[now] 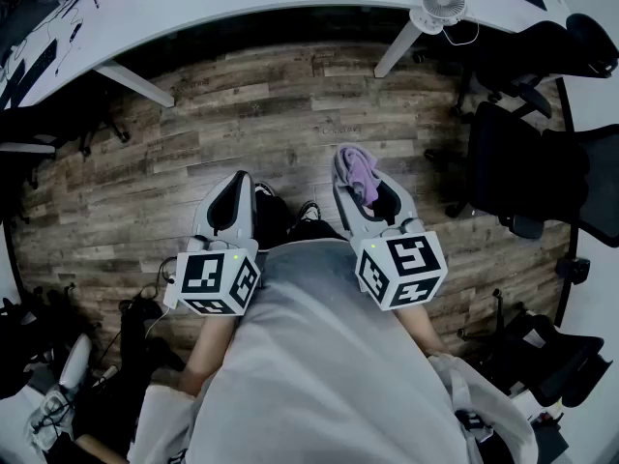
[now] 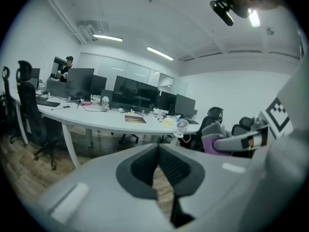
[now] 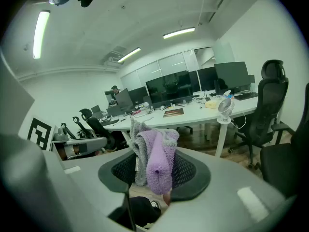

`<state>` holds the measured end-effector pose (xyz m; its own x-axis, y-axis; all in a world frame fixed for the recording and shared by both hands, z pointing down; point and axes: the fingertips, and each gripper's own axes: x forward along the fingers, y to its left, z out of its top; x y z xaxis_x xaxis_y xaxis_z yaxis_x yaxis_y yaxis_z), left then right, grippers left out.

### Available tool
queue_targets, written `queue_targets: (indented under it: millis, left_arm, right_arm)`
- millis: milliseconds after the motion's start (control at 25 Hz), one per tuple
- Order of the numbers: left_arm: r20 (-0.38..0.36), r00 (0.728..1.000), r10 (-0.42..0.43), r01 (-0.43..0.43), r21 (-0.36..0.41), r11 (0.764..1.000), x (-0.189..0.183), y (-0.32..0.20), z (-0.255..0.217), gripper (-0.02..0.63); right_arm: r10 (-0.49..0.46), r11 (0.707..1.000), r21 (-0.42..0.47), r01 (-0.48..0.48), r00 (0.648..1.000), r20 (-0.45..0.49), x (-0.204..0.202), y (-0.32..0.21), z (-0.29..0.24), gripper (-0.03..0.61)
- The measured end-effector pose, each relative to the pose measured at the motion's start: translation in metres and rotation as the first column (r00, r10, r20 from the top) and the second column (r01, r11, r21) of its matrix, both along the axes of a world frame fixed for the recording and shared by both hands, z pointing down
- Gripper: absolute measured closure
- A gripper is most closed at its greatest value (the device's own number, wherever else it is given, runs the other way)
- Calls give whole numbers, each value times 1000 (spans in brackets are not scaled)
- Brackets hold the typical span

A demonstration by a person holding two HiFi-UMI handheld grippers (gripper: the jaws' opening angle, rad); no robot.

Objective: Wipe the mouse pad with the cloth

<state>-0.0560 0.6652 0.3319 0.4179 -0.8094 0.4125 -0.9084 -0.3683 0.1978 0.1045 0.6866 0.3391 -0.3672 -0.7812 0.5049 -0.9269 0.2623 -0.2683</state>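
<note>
Purple cloth pinched, R gripper.

- left gripper: pale grey moulded shell, rounded, tapering toward the tip; dark inner pads with a fine ribbed mesh texture.
- right gripper: same pale grey shell, same dark meshed lining.
- left marker cube: white faces, black square code patterns, small green light near the top edge.
- right marker cube: same white faces and black patterns, green light likewise.
- clothing: loose light grey top; dark shoes with white trim.
</note>
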Motion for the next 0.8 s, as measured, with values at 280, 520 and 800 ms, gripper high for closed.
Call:
queue_targets:
  millis: [280,520,800]
  left_arm:
    - [3,1000,-5,5,-24,1000,7,-4,12,614]
    - [-9,1000,4,-4,-46,999,9,-31,21,614]
    - [-22,1000,1,-1,-27,1000,3,-99,16,614]
  right_arm:
    - [-2,1000,-27,2,1000,-6,14,-8,15,403]
    - [47,998,-52,-42,995,86,19,-35,20,402]
    - [59,997,-52,-54,995,86,20,-98,12,397]
